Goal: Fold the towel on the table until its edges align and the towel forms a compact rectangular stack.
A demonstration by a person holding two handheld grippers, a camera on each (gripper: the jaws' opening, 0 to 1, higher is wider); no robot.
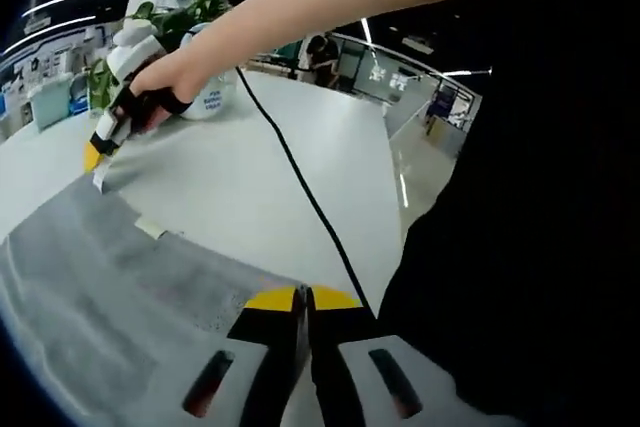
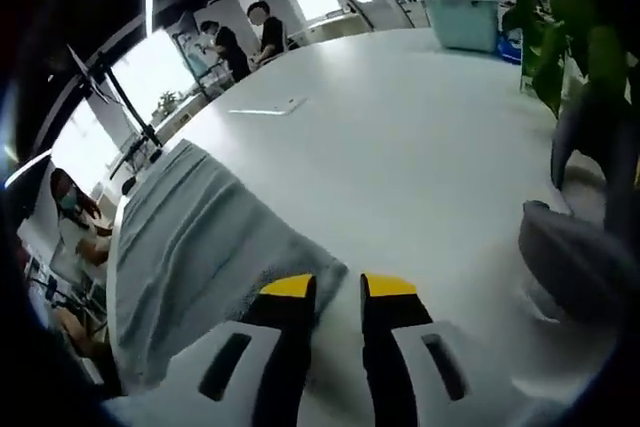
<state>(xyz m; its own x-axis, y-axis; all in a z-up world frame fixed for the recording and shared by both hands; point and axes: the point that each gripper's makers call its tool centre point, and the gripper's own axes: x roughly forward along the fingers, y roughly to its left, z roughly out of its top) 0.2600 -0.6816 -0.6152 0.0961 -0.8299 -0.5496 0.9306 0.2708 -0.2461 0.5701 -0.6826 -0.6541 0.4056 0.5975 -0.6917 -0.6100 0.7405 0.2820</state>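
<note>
Left gripper view: grey towel (image 1: 110,277) spread flat on the white tabletop (image 1: 290,137), reaching from the lower left toward the view's own left tool (image 1: 304,297), whose yellow-tipped jaws stand pressed together right at the cloth's near edge; impossible to tell whether a bit of hem is caught between them. Farther off, a hand (image 1: 160,82) carrying the right tool (image 1: 100,162), tips down at the towel's far corner, jaw state too small to read. Black cable (image 1: 300,187) trailing across the tabletop toward the near side. Right gripper view: right tool (image 2: 338,287) with jaws spread apart, a clear gap between the yellow tips, poised just at the towel (image 2: 190,247) corner, nothing pinched. Towel lying in a single wide layer on the tabletop (image 2: 400,117), no fold visible. Judged from this: task barely begun, corners being approached, every fold and the edge alignment still to do.
</note>
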